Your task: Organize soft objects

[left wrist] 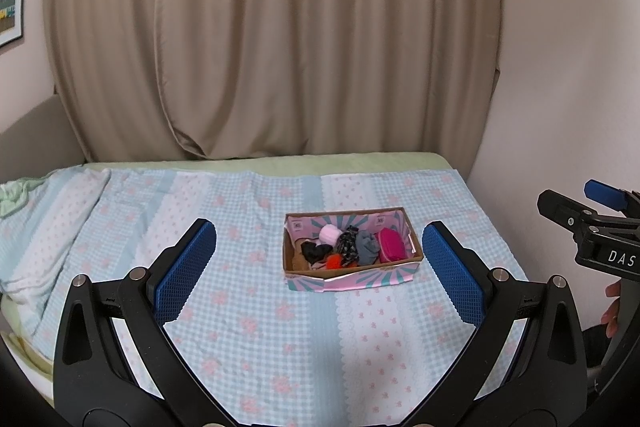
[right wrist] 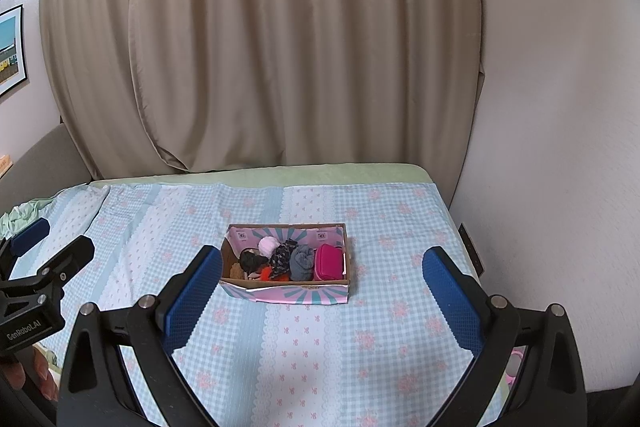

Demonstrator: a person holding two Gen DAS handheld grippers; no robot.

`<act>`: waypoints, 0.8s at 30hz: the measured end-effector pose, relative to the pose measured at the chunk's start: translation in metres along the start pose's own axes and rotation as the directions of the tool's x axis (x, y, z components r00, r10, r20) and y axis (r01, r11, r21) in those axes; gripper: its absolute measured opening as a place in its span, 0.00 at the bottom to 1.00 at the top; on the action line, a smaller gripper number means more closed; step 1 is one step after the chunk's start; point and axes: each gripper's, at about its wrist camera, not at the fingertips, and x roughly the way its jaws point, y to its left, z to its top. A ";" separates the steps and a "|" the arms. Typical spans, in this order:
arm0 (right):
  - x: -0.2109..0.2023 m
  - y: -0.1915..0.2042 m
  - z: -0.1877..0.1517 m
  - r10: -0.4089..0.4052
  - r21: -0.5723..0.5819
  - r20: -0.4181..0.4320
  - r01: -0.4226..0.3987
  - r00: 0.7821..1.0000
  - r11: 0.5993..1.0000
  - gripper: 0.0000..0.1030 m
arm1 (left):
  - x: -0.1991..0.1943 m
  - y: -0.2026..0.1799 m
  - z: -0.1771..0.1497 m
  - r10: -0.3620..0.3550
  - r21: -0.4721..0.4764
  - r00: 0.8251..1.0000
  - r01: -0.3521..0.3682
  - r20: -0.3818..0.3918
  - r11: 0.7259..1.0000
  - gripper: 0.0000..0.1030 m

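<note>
Cardboard box (left wrist: 352, 273) w/ pink-and-teal sunburst print sits mid-bed on the blue gingham bedspread (left wrist: 248, 327), open side up. All the soft stuff visible is inside it: pink pouch (left wrist: 390, 245) at the right end, grey cloth (left wrist: 366, 247) next to it, patterned dark fabric (left wrist: 347, 245), black bundle (left wrist: 314, 251), orange bit (left wrist: 334, 261) near the front wall, pale pink ball (left wrist: 330, 234) toward the back. They're packed touching each other; can't tell what's under them.

Left gripper (left wrist: 320, 267) hangs above the near part of the bed, jaws wide apart, nothing between them. Right gripper (right wrist: 322, 275) same deal: jaws spread, empty, held short of the box w/ the box showing between its pads. Neither touches box or contents. Each gripper also shows at the edge of the other's view, side by side.

Nothing soft lies loose on the spread apart from rumpled green cloth (left wrist: 14, 193) at the far left edge, which looks like bedding, prob not part of the job.

Judgement: either the very start (items to be pulled out & sorted) or the very end (everything already boxed); frames alone don't settle it. If starting, next move = one gripper drops into the box for a top item. Pouch is the easiest: firm-ish shape, at the end, clear of the tangle. Other gripper may need to steady the light box so it doesn't drag.
</note>
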 end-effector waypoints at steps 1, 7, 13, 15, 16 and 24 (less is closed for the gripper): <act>0.000 0.000 0.000 0.001 0.000 -0.001 -0.001 1.000 1.000 0.97 | 0.001 0.000 0.000 0.000 0.001 1.000 0.000 0.000 1.000 1.00; 0.003 0.000 0.003 0.000 0.003 -0.001 0.000 1.000 1.000 0.97 | 0.003 0.000 0.000 -0.005 0.004 1.000 0.005 0.001 1.000 1.00; 0.005 -0.001 0.003 0.001 0.003 -0.001 -0.001 1.000 1.000 0.97 | 0.007 0.002 0.000 -0.005 0.001 1.000 0.005 0.005 1.000 1.00; 0.007 -0.001 0.004 0.001 0.004 -0.002 -0.001 1.000 1.000 0.97 | 0.008 0.001 0.001 0.004 0.012 1.000 -0.004 0.009 1.000 1.00; 0.007 -0.001 0.004 0.001 0.004 -0.003 -0.001 1.000 1.000 0.97 | 0.008 -0.001 0.002 0.009 0.020 1.000 -0.009 0.014 1.000 1.00; 0.012 -0.001 0.005 -0.004 0.008 -0.008 0.004 1.000 1.000 0.97 | 0.015 -0.017 0.006 0.020 0.095 0.999 -0.022 0.025 0.995 1.00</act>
